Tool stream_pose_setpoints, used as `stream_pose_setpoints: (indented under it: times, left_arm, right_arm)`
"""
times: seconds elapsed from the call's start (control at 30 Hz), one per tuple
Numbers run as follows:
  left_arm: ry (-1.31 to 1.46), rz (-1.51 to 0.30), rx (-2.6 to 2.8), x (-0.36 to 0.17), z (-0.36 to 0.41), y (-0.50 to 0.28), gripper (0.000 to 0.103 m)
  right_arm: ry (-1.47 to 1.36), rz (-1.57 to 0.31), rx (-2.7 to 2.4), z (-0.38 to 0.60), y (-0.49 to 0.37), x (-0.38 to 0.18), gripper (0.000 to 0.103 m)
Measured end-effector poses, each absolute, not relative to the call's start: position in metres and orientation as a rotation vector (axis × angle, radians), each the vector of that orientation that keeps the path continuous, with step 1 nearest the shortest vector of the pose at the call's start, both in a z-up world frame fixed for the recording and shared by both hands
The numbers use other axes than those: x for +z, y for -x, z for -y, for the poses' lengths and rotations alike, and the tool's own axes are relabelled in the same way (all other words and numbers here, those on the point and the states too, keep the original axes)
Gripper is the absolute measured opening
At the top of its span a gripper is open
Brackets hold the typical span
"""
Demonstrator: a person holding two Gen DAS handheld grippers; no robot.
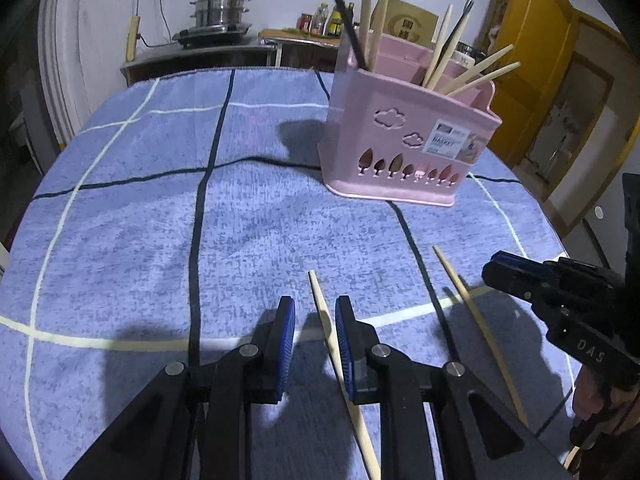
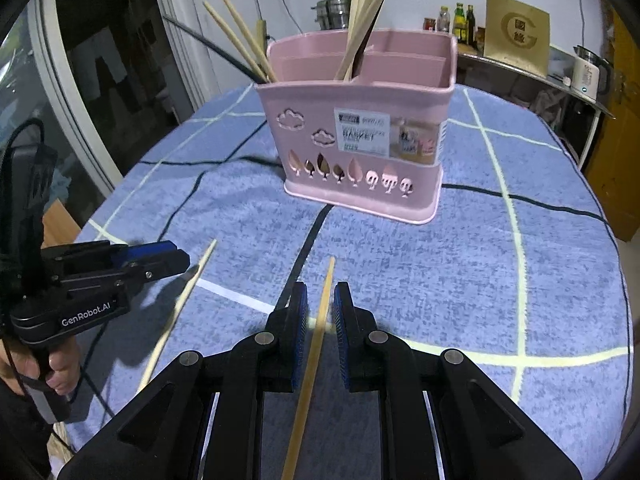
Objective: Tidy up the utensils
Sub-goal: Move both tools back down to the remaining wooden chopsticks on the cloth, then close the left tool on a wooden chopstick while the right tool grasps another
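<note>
Two bamboo chopsticks lie loose on the blue checked cloth, the left chopstick [image 1: 325, 320] and the right chopstick [image 2: 320, 320], near each other & in front of the pink utensil basket [image 2: 360, 120], which already holds most sticks, so approx two left to bin. Left gripper [image 1: 315, 340] & right gripper [image 2: 320, 320] each straddle one stick. Jaws are narrowly apart w/ gaps showing; nothing pinched yet.

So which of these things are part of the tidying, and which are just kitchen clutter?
Part of the job:
- left chopstick, between the left gripper pads
- right chopstick, between the right gripper pads
- pink basket

Just lying about:
- steamer pot
- bottles
- kettle
- blue cloth
</note>
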State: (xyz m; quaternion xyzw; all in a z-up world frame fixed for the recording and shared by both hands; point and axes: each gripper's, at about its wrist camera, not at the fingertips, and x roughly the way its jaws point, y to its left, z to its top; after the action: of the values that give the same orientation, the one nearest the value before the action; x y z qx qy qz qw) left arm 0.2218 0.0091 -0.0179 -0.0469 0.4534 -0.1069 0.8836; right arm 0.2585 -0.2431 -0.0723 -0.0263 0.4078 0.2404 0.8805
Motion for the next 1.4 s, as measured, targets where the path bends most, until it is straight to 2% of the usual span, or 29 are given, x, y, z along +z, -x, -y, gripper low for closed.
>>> stream_pose_setpoints:
  times: [0.8,0.93,1.0,1.4]
  left_arm:
    - [-0.002,-0.956,-0.191,-0.028,0.015,-0.234,0.020]
    - [-0.018,-0.965,-0.179,-0.028,0.019,-0.238,0.012]
    - [-0.017,-0.972,-0.178,-0.028,0.018,-0.239,0.008]
    - [-0.003,-0.949,-0.220,0.000,0.021,-0.238,0.006]
  right_arm:
    - [0.124,-0.902,0.480,0.222,-0.284,-0.095,0.014]
    - [0.114,-0.907,0.475,0.221,-0.287,-0.095,0.006]
    - [0.109,-0.910,0.479,0.221,-0.287,-0.095,0.006]
    - [0.085,-0.837,0.501,0.227,-0.276,-0.062,0.006]
